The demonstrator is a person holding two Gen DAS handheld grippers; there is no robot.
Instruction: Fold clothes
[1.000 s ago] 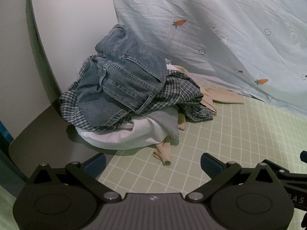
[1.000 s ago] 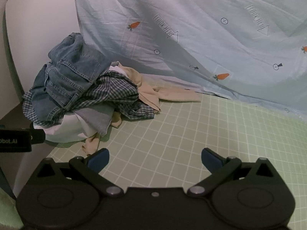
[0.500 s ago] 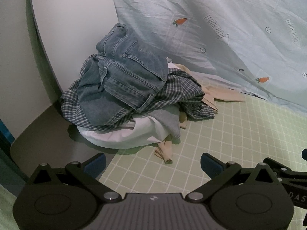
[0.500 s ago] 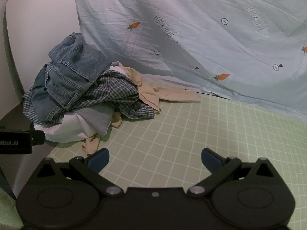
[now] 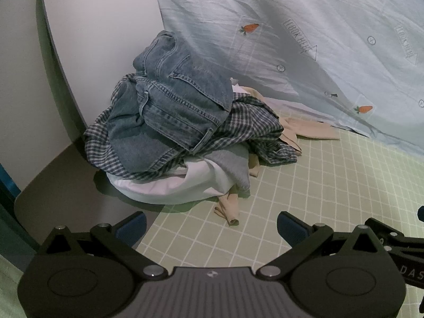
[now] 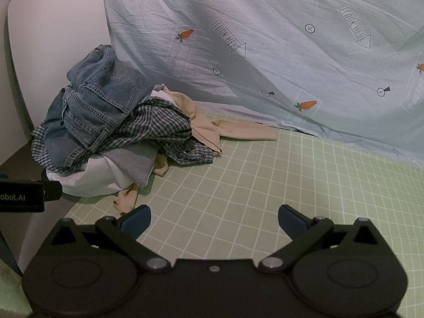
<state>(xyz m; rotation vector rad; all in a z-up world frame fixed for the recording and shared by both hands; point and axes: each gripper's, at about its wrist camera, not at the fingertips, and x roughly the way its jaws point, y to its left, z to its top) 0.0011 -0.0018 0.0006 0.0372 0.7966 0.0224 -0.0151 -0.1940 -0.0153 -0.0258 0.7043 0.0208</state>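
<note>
Left tool [image 5: 211,224] apart – right tool [image 6: 214,219] apart | sheet [image 6: 291,53] print "LOOK HERE" | jeans [image 5: 172,106] top pile

One pile of clothes sits on one green gridded mat [image 5: 331,185]. The heap counts five garments that can be told apart: one pair of blue jeans [image 5: 175,106] on top, one checked shirt [image 5: 254,122], one grey garment [image 5: 230,164], one white garment [image 5: 169,188] at the bottom, and one beige garment [image 6: 238,132]. One pale blue sheet [image 6: 291,53] hangs behind, showing three carrots in the right wrist view. Two grippers appear: the left gripper [image 5: 211,225] and the right gripper [image 6: 214,218].
</note>
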